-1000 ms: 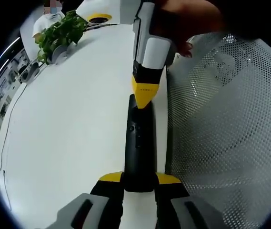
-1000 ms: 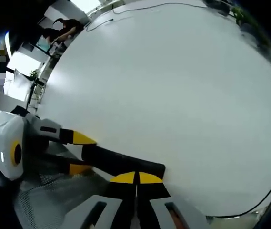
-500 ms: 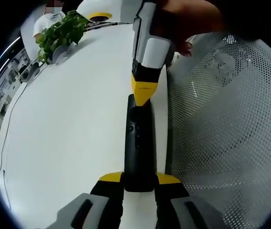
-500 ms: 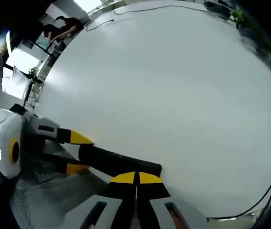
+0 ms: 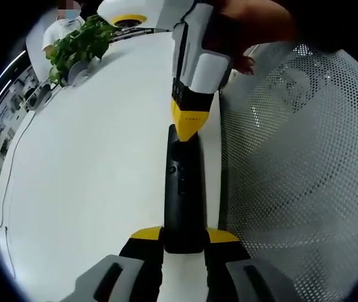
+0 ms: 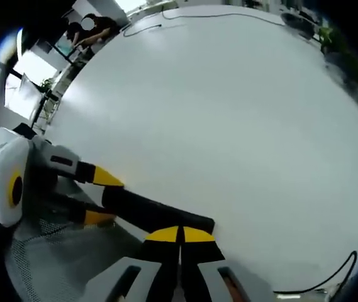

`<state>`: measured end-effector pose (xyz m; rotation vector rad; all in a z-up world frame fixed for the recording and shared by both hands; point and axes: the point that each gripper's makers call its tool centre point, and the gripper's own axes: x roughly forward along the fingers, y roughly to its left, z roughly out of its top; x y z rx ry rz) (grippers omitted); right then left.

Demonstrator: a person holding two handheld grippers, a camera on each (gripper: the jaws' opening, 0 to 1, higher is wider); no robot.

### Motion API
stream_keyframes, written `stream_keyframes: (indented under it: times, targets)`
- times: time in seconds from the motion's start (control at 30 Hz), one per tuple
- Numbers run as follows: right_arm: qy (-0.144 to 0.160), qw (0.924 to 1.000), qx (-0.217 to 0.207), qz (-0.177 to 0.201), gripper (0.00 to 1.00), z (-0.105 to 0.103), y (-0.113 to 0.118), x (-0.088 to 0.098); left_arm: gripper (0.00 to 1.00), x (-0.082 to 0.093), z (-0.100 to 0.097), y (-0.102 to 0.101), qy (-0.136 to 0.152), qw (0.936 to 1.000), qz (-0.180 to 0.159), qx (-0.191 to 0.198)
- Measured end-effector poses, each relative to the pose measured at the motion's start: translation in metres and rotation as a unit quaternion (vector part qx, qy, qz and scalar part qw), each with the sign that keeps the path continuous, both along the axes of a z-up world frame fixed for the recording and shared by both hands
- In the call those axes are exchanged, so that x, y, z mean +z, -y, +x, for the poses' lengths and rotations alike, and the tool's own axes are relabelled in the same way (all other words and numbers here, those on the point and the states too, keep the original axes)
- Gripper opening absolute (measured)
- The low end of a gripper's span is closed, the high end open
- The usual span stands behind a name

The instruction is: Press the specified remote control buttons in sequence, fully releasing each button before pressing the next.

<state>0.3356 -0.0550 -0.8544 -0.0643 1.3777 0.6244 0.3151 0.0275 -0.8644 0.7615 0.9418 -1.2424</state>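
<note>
One black remote (image 5: 183,192) lies on the white table (image 5: 90,163), its near end clamped by the left gripper (image 5: 184,235). The right gripper (image 5: 190,123), jaws pressed together, touches its far end. One mesh basket (image 5: 298,157) stands right; one plant (image 5: 78,44) far left.

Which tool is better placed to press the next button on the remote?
The right tool, probably: its shut yellow tip sits at the remote's far end, over its top face. The left tool is occupied clamping the remote's near end.
</note>
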Motion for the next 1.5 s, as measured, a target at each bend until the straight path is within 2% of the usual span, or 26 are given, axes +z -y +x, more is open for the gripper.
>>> stream_keyframes:
  times: [0.17, 0.4, 0.43, 0.47, 0.5, 0.53, 0.67, 0.73, 0.83, 0.93, 1.03, 1.13, 1.5]
  targets:
    - [0.039, 0.9953, 0.082, -0.034, 0.00, 0.000, -0.002, 0.000, 0.25, 0.000, 0.000, 0.000, 0.001, 1.0000, -0.002, -0.003]
    - [0.052, 0.9914, 0.109, -0.052, 0.00, 0.002, -0.004, -0.001, 0.25, 0.000, 0.001, 0.000, -0.001, 1.0000, -0.001, -0.002]
    - [0.057, 0.9918, 0.105, -0.045, 0.00, 0.004, -0.006, -0.001, 0.25, 0.000, 0.001, 0.000, -0.002, 1.0000, -0.003, -0.001]
    - [0.081, 0.9925, 0.092, -0.007, 0.00, 0.010, -0.018, -0.005, 0.25, 0.000, 0.001, 0.001, -0.004, 1.0000, -0.004, 0.002]
    - [0.059, 0.9950, 0.074, -0.030, 0.00, 0.005, -0.009, -0.004, 0.25, 0.000, 0.001, 0.001, -0.004, 1.0000, -0.005, 0.003]
    - [0.051, 0.9960, 0.064, -0.035, 0.00, 0.004, -0.008, -0.003, 0.25, 0.000, 0.001, 0.001, -0.003, 1.0000, -0.005, 0.003]
    - [0.057, 0.9929, 0.093, -0.047, 0.00, 0.004, -0.010, -0.004, 0.25, 0.000, 0.001, 0.001, 0.001, 1.0000, -0.007, 0.002]
    - [0.057, 0.9937, 0.088, -0.041, 0.00, 0.005, -0.009, -0.003, 0.25, 0.001, 0.000, 0.001, 0.000, 1.0000, -0.008, 0.002]
    - [0.038, 0.9974, 0.057, -0.023, 0.00, 0.006, -0.009, -0.002, 0.25, 0.000, 0.001, 0.001, 0.002, 1.0000, -0.006, 0.001]
    - [0.032, 0.9986, 0.039, -0.016, 0.00, 0.009, -0.004, -0.001, 0.25, 0.000, 0.000, 0.001, 0.002, 1.0000, -0.006, 0.001]
    - [0.032, 0.9994, 0.009, 0.006, 0.00, 0.014, -0.007, 0.004, 0.25, 0.000, 0.000, 0.001, 0.003, 1.0000, -0.005, 0.000]
    - [0.014, 0.9993, -0.016, 0.029, 0.00, 0.012, -0.007, 0.007, 0.25, 0.000, 0.000, 0.001, 0.003, 1.0000, -0.005, 0.000]
    - [0.017, 0.9982, -0.024, 0.051, 0.00, 0.014, -0.015, 0.006, 0.25, 0.000, 0.000, 0.001, 0.004, 1.0000, -0.004, -0.001]
